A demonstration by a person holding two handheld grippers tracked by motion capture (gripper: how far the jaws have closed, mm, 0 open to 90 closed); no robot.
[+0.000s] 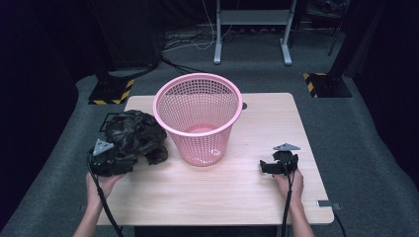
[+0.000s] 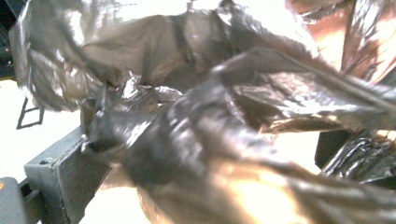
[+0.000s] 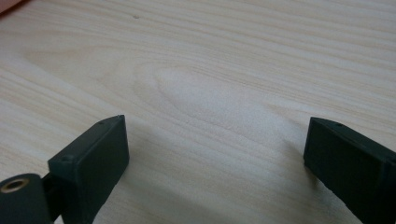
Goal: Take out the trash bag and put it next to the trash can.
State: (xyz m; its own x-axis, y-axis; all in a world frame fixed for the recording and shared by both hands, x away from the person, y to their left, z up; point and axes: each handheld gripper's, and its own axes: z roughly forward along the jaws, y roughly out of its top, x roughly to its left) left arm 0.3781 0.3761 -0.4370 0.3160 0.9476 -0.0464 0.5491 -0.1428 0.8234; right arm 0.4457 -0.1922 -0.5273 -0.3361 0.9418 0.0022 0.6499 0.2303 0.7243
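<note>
A crumpled black plastic bag (image 1: pixel 133 133) lies on the left of the wooden table (image 1: pixel 227 192), just left of a pink mesh basket (image 1: pixel 220 131) that stands upright and looks empty. My left gripper (image 1: pixel 121 160) is pushed into the bag's near edge. In the left gripper view its jaws stand wide apart, and folds of the bag (image 2: pixel 224 93) lie between and over them. My right gripper (image 1: pixel 267 167) rests low over bare table right of the basket. In the right gripper view this gripper (image 3: pixel 215 140) is open with nothing between its fingers.
The basket occupies the table's middle back. Bare wood stretches along the front and between the two hands. On the floor behind are a grey desk frame (image 1: pixel 252 29) and two stands with yellow-black striped bases (image 1: pixel 111 91) (image 1: pixel 323 84).
</note>
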